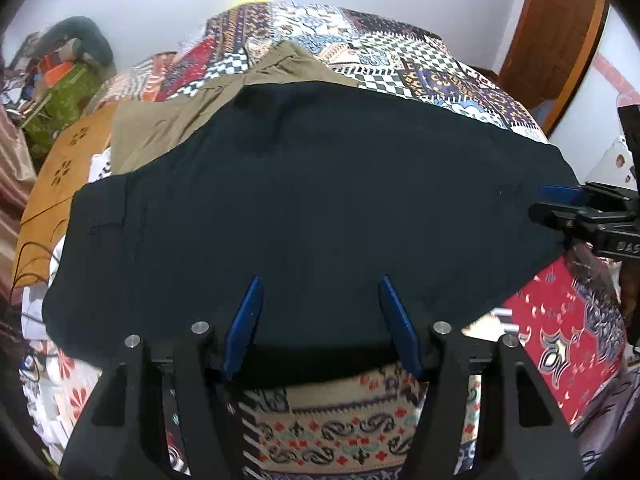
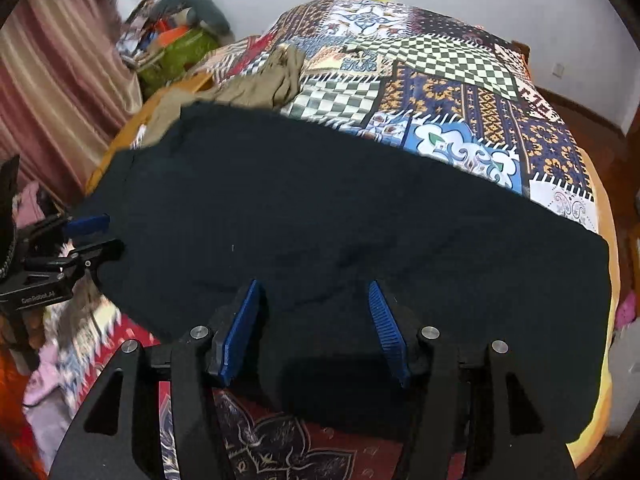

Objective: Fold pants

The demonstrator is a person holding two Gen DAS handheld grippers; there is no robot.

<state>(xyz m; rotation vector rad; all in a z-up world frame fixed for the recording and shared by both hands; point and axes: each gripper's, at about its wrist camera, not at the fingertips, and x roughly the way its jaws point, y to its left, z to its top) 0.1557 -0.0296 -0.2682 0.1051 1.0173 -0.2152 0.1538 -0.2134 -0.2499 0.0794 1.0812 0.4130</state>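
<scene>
- Left wrist view: the left gripper (image 1: 320, 284), black-framed with two blue ribbed fingers (image 1: 244, 320), stands with its jaws about half apart and nothing between the pads.
- The dark navy, near-black pair of pants (image 1: 312, 200) lies spread flat across the bed just ahead of and under the fingertips, its near edge running beneath the jaws.
- Under the pants lies a patchwork bedspread of checks, florals and red panels (image 1: 400, 64).
- An olive-khaki garment (image 1: 176, 120) lies beyond the pants' far left corner, partly covered by them.
- The right gripper (image 1: 552, 204) reaches in from the right edge, at the pants' right end; its grip cannot be told here.
- Right wrist view: the right gripper (image 2: 314, 284) also has its jaws roughly half open and empty, hovering over the pants (image 2: 320, 220) near their front edge.
- The left gripper (image 2: 100, 232) shows at the left edge, beside the pants' left end.
- The khaki garment (image 2: 256, 84) lies crumpled on the bedspread (image 2: 460, 92) behind the pants.
</scene>
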